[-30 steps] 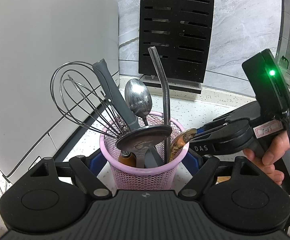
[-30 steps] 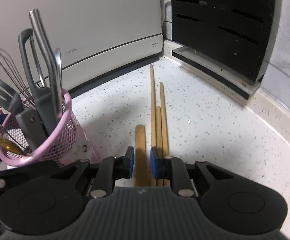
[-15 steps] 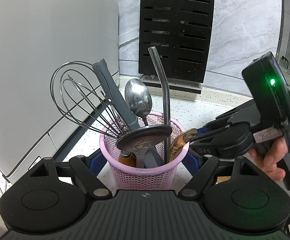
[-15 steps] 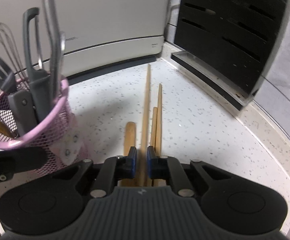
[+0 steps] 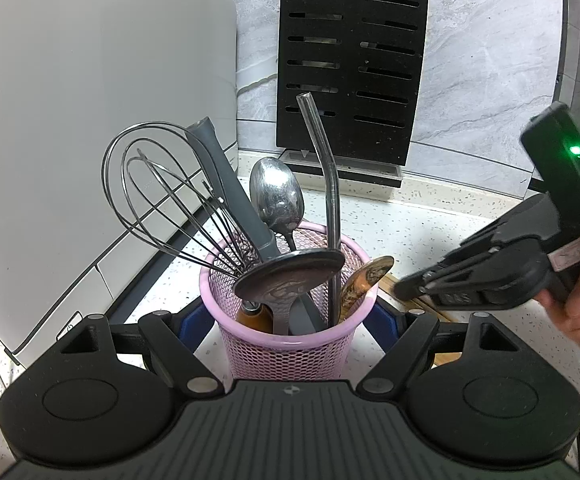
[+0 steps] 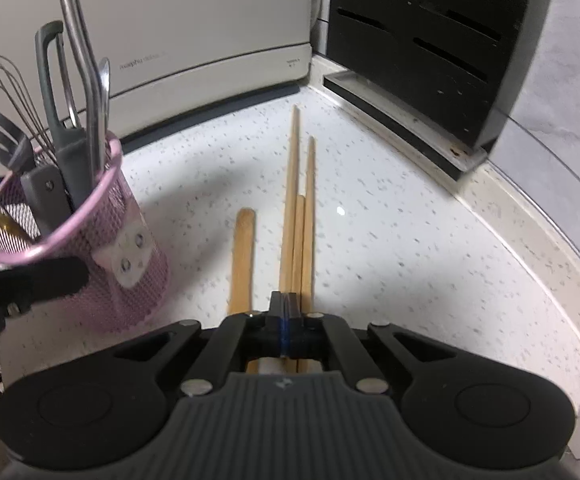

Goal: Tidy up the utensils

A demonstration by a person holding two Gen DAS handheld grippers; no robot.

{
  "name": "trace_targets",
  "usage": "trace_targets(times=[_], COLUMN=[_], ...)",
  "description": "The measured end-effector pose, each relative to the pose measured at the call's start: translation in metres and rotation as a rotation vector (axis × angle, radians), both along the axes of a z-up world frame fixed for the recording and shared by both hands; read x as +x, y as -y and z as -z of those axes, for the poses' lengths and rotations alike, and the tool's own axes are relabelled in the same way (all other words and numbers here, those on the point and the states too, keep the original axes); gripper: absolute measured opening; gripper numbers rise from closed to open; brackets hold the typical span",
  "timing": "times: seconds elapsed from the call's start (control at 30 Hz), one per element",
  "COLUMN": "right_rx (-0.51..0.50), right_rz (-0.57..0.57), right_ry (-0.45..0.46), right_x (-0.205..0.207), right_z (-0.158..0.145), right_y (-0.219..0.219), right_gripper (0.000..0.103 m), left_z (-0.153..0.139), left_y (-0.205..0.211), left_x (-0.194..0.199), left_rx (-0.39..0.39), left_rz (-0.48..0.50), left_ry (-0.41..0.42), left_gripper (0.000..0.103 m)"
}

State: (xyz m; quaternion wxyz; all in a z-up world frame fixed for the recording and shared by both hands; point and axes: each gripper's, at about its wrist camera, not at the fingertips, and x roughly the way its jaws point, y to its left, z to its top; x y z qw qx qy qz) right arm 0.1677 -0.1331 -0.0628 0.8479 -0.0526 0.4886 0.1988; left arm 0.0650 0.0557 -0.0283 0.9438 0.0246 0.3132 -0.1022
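Note:
A pink mesh utensil cup stands between the pads of my left gripper, which is shut on it. It holds a whisk, a grey-handled tool, a spoon, a bent metal straw and ladles. In the right wrist view the cup is at the left. My right gripper is shut on a long wooden chopstick. Two more chopsticks and a flat wooden stick lie beside it on the counter. The right gripper also shows in the left wrist view.
A black slotted knife block stands at the back against the marble wall. A large white appliance fills the left. The speckled white counter runs to a raised edge on the right.
My right gripper's jaws have closed from open onto the long chopstick and it has tipped down toward the counter. The left gripper and cup have not moved.

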Motion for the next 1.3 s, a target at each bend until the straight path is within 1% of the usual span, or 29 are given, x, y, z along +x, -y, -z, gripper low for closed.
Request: trace_targets(times=[0.13,0.33,0.6,0.9,0.93,1.1,1.17,1.3], right_rx=[-0.011,-0.02,0.007,0.009,0.006,0.017,0.033,0.053], right_rz=[-0.062,-0.084,-0.044,-0.056,-0.056,-0.035,-0.028,-0.029], right_ry=[-0.02,-0.013,-0.027,-0.03,-0.035,-0.028,-0.007,0.037], right_x=[-0.013,-0.041,-0.072,-0.098,-0.1,-0.107,-0.105,-0.1], right_z=[-0.003,-0.005,-0.006,-0.008,-0.007,-0.008,-0.011,-0.017], right_y=[0.004,0.013,0.032,0.044,0.045,0.051,0.051,0.046], right_gripper=[0.0,0.0,0.0,0.0,0.001,0.001,0.003,0.003], left_z=[0.0,0.0,0.0,0.0,0.0,0.001,0.0,0.0], left_y=[0.0,0.0,0.0,0.0,0.0,0.0,0.0,0.0], left_x=[0.0,0.0,-0.001,-0.001,-0.002,-0.002,-0.002,-0.002], left_rx=[0.0,0.001,0.006,0.01,0.01,0.013,0.013,0.01], left_rz=[0.002,0.0,0.0,0.003,0.003,0.003,0.002,0.003], left_ry=[0.0,0.001,0.004,0.004,0.004,0.005,0.005,0.005], left_gripper=[0.093,0.093,0.093,0.093,0.093,0.093,0.093,0.093])
